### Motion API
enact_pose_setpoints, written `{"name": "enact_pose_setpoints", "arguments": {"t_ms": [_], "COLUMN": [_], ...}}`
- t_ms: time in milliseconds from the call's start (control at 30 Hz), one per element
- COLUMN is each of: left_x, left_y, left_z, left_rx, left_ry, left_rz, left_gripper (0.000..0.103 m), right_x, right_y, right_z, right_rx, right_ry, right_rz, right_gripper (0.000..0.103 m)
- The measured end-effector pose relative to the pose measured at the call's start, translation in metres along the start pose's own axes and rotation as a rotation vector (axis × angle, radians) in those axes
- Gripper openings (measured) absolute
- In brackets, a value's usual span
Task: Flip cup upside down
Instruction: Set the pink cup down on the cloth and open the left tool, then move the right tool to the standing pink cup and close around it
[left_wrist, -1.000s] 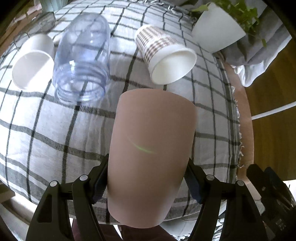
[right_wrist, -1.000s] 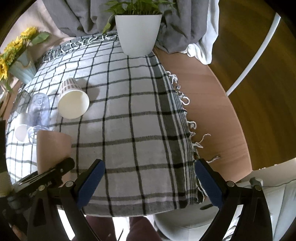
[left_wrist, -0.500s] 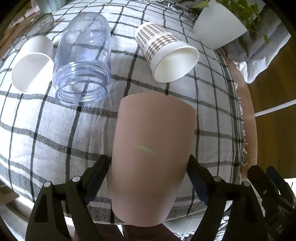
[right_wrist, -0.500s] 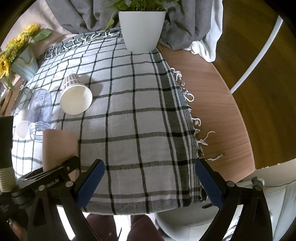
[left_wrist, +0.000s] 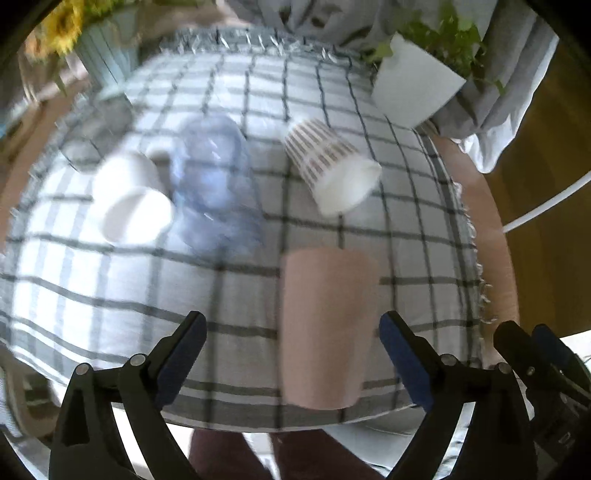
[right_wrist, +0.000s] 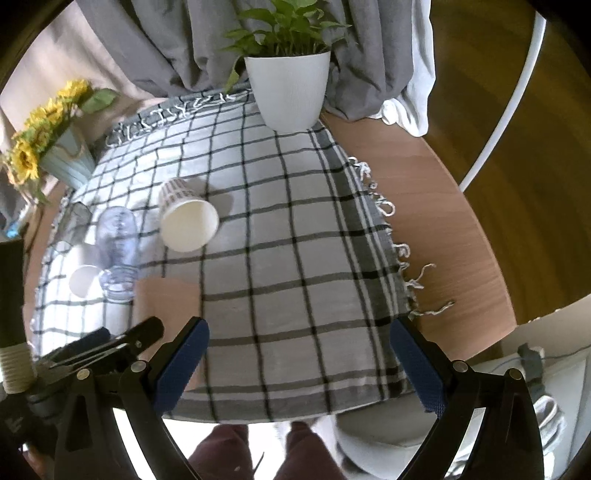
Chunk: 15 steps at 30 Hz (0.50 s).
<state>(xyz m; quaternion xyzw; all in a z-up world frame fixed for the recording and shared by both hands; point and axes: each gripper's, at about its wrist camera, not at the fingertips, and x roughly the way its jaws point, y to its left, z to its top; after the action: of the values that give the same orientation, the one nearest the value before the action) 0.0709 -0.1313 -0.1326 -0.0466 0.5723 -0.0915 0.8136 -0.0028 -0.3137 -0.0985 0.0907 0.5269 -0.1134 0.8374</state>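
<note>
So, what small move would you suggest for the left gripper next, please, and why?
Probably draw the left gripper straight back. Its jaws stand open, touching nothing, and the pink cup stands on the checked cloth between them with no opening showing on top, so the flip looks done. Mind the finger nearer the cup.

Left wrist camera sat low at the near edge of the black-and-white checked tablecloth (left_wrist: 110, 295), facing along its open black gripper (left_wrist: 291, 354) toward the far curtain (frame motion-blurred). Right wrist camera looked from further right, slightly higher. Both views shared the upside-down pink plastic cup (left_wrist: 325, 325), the tipped striped paper cup (right_wrist: 186, 218) and the white plant pot (right_wrist: 290, 92).
</note>
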Motion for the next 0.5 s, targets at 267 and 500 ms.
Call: {"name": "enact_pose_setpoints", "arguments": {"t_ms": [267,500], "left_x": [-0.028,-0.029], "left_y": [0.027,0.052], "left_z": [-0.003,-0.013], "left_rx": [0.040,0.042], "left_ry": [-0.085,-0.072], "left_rz": [0.127,0.184], "left_gripper": [0.098,0.098], "right_x": [0.007,0.016], "right_y": [0.030,0.052], "right_z": [-0.010,-0.023], "right_rx": [-0.002,-0.023], "right_ry": [0.050,0.104], "right_rz": [0.087,0.120], "right_gripper": [0.099,0.098]}}
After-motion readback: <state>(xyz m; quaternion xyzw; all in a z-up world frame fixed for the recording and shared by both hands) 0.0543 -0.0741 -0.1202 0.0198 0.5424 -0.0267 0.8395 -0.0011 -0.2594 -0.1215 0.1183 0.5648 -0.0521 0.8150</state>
